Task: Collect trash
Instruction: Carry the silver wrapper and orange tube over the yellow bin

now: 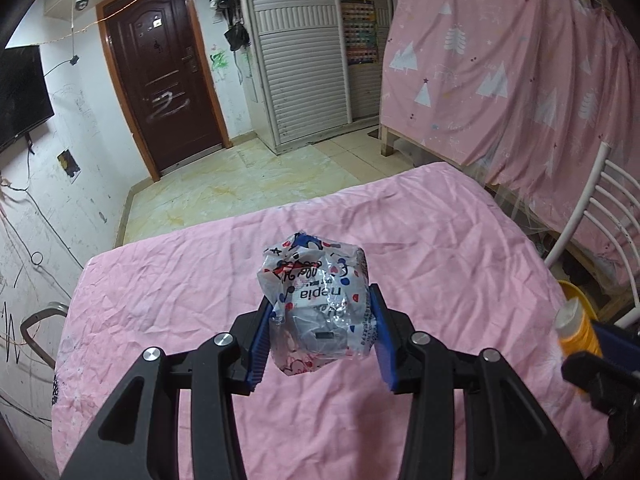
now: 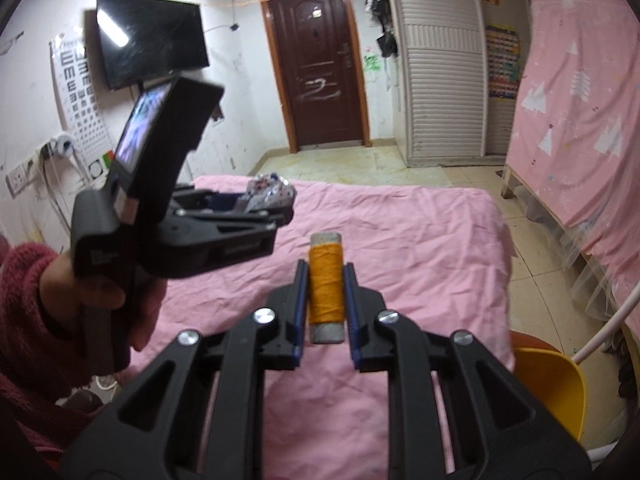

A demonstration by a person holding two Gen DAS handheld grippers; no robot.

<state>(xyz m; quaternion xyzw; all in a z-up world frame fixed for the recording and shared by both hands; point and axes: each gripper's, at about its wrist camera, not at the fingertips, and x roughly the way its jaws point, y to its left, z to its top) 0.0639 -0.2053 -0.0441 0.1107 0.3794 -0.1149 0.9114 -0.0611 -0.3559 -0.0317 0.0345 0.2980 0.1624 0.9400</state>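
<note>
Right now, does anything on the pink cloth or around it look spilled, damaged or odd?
Nothing spilled on the pink cloth. The oddities lie beyond it: white scrawl on the brown door and yellowish stains on the floor tiles.

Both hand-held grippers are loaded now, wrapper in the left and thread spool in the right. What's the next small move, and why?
Probably carry both toward a bin; none shows in either view, so look for one first. The left hand-held gripper is clamped on the crumpled tissue wrapper and the right hand-held gripper on the orange thread spool, both lifted clear of the pink bedsheet, which shows nothing else to pick up.
</note>
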